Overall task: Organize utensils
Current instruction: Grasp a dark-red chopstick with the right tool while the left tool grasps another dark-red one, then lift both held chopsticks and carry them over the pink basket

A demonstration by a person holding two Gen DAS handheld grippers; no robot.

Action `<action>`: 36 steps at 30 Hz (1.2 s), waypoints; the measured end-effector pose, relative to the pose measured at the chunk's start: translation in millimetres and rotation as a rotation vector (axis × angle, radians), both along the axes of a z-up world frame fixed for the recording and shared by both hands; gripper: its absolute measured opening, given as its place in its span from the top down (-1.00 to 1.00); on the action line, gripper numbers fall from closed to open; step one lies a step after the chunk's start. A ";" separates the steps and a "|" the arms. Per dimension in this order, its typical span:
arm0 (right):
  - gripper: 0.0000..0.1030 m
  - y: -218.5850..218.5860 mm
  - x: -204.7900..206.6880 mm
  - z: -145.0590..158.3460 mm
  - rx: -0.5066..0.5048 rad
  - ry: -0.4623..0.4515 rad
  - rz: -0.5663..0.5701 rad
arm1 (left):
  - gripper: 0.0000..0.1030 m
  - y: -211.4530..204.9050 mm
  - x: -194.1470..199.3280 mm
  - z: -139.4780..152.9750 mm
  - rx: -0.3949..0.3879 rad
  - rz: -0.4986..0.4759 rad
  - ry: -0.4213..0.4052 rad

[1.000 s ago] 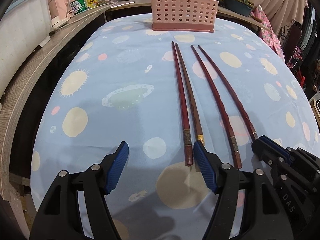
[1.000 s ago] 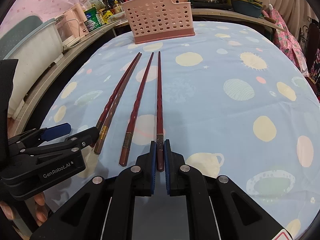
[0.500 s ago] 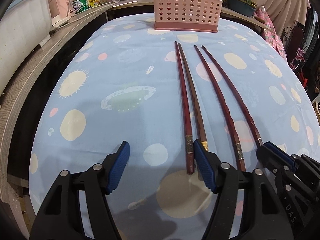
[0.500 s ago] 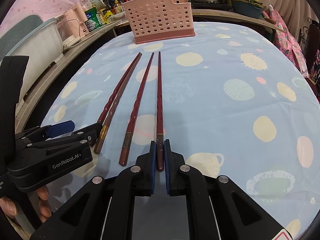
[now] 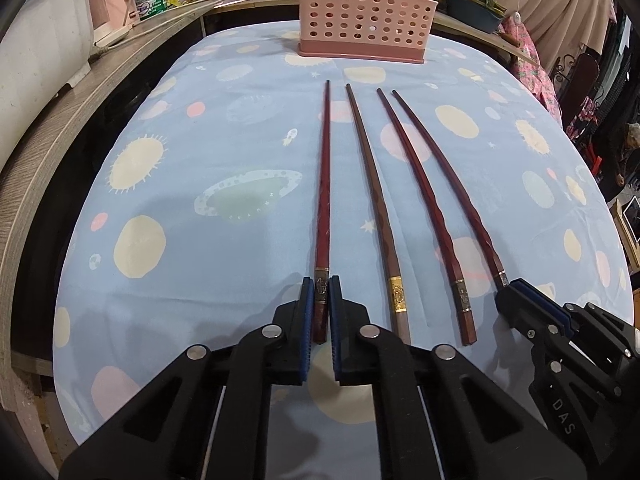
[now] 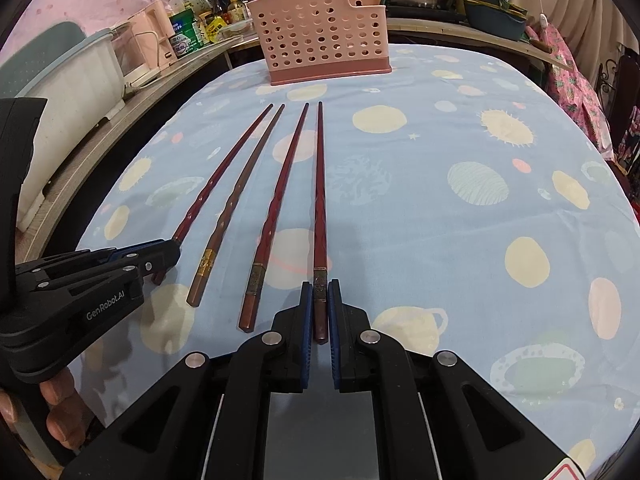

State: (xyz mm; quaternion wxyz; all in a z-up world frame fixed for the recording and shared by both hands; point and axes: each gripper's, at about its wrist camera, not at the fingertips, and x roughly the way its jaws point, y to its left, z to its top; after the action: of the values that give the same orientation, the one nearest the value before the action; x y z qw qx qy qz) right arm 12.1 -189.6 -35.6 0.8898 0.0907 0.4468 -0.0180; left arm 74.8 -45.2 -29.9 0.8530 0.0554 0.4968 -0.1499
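Now each tool grips one outer chopstick: left tool [image 5: 320, 312] clenches the leftmost chopstick [image 5: 323, 200], right tool [image 6: 318, 312] the rightmost chopstick [image 6: 319, 200], apparently flat on the desk [image 6: 440, 200]. Lift level, then steer toward the pink basket [image 6: 324, 40].

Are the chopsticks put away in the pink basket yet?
Not yet. All four chopsticks lie on the tablecloth, and none shows in the pink basket. The left tool is shut on the leftmost chopstick; the right tool is shut on the rightmost chopstick. Lifting and dropping them in remains.
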 end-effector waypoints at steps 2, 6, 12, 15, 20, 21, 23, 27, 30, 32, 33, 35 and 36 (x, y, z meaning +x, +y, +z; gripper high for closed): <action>0.86 0.5 -3.6 4.8 0.010 -0.023 -0.003 | 0.86 1.3 -1.0 1.4 0.005 0.005 0.002; 0.86 4.0 -7.2 17.3 -0.013 -0.054 0.005 | 0.86 6.6 -3.6 7.2 -0.003 0.021 0.006; 0.86 -2.2 -9.7 34.1 0.005 -0.092 -0.014 | 0.86 14.0 -7.1 24.7 -0.013 0.034 -0.012; 0.86 -7.4 -9.6 48.1 0.014 -0.120 -0.029 | 0.86 18.0 -7.7 35.5 -0.016 0.042 -0.029; 0.86 -18.4 -6.6 73.9 0.032 -0.176 -0.054 | 0.86 24.0 -5.9 57.4 -0.043 0.052 -0.056; 0.86 -21.4 -5.6 81.2 0.037 -0.195 -0.060 | 0.86 24.5 -5.0 61.8 -0.046 0.053 -0.063; 0.86 -25.0 -3.9 94.1 0.038 -0.231 -0.067 | 0.86 24.9 -3.1 71.2 -0.054 0.050 -0.076; 0.86 -32.0 3.7 121.8 0.042 -0.296 -0.075 | 0.86 24.5 1.9 93.8 -0.075 0.047 -0.113; 0.86 -40.0 13.8 142.6 0.062 -0.343 -0.083 | 0.86 23.6 7.7 112.3 -0.087 0.048 -0.149; 0.86 -43.9 20.8 154.1 0.064 -0.368 -0.086 | 0.86 22.0 12.9 125.9 -0.095 0.047 -0.173; 0.87 -45.3 24.3 160.5 0.058 -0.382 -0.087 | 0.86 21.3 16.4 133.6 -0.102 0.047 -0.187; 0.86 -46.5 29.1 171.1 0.049 -0.405 -0.089 | 0.86 20.4 21.7 146.8 -0.113 0.050 -0.212; 0.86 -48.0 32.7 177.4 0.047 -0.419 -0.090 | 0.86 19.5 25.1 153.2 -0.118 0.051 -0.224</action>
State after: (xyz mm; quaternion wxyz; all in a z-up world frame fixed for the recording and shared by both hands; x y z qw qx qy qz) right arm 44.8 -237.6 141.9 0.9592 0.1328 0.2481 -0.0282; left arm 99.9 -25.7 123.3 0.9085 0.0087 0.3898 -0.1502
